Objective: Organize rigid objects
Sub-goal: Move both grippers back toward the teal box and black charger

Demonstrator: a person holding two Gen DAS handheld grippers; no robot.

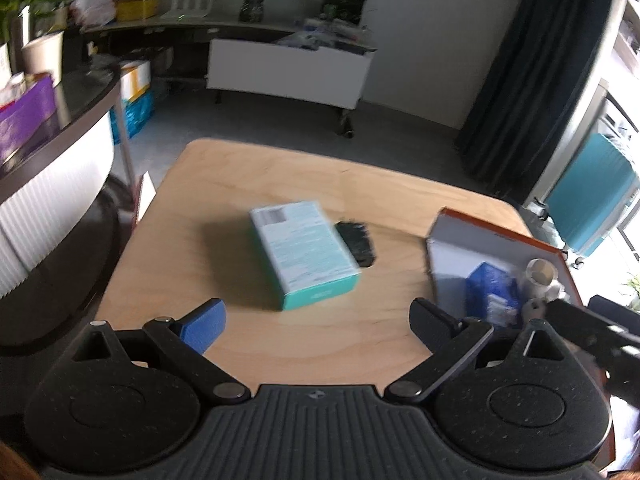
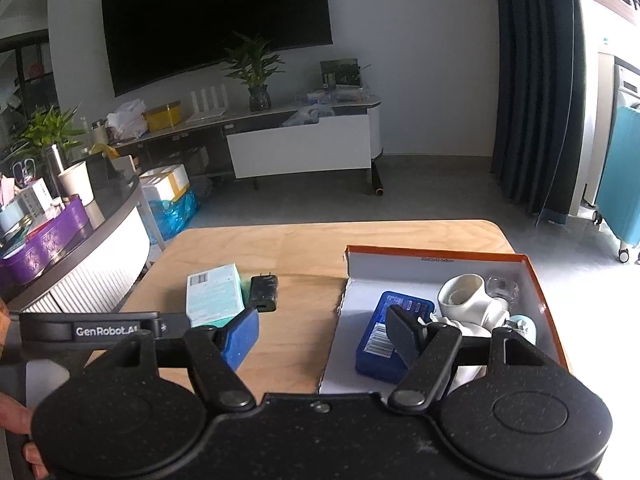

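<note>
Clearly your left hand-held gripper (image 1: 316,320) has its jaws apart with nothing between them, hanging above the tabletop's (image 1: 240,168) near edge. Just beyond it lies the teal box (image 1: 306,252), mid-tabletop, with the black adapter (image 1: 358,242) touching its far right side. Close on the box carelessly and you may shove the adapter along, or catch both at once. The left view is blurred, so judge your aim with care. Further right, the orange tray (image 2: 536,276) sits at the right edge, already holding a blue box (image 2: 394,332), a white fitting (image 2: 466,298) and smaller bits. Your right hand-held gripper (image 2: 326,334), jaws wide and empty, straddles the tray's left wall; dropping lower could knock it.
</note>
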